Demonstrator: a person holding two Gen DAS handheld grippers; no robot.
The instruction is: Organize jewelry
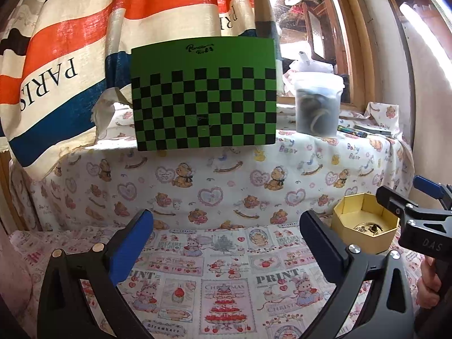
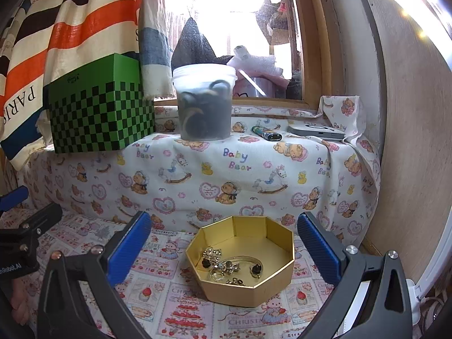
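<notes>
Jewelry (image 1: 367,228) lying in gold octagonal box (image 1: 364,227), low right in left wrist view, on printed cloth (image 1: 226,254) over bench. Left gripper (image 1: 226,243) spread wide, nothing between blue pads, hovering above cloth left of box. Right gripper (image 1: 406,197) visible at right edge, just beside box; its state unreadable from this view. Green checkered box (image 1: 204,93) upright on raised ledge behind, striped "PARIS" fabric (image 1: 56,56) hanging at left. Lidded plastic tub (image 1: 317,104) on ledge right of checkered box.

Right wrist view: box (image 2: 248,291) centred between fingers, lid off, jewelry (image 2: 226,265) heaped on its floor — small metal pieces, clear curved band, dark studs. Right gripper (image 2: 226,248) released, wide apart, touching nothing. Left gripper body (image 2: 25,231) at left edge, well apart from box. On ledge: checkered box (image 2: 99,107), tub (image 2: 204,101), lighter (image 2: 267,134), flat grey device (image 2: 316,132).
</notes>
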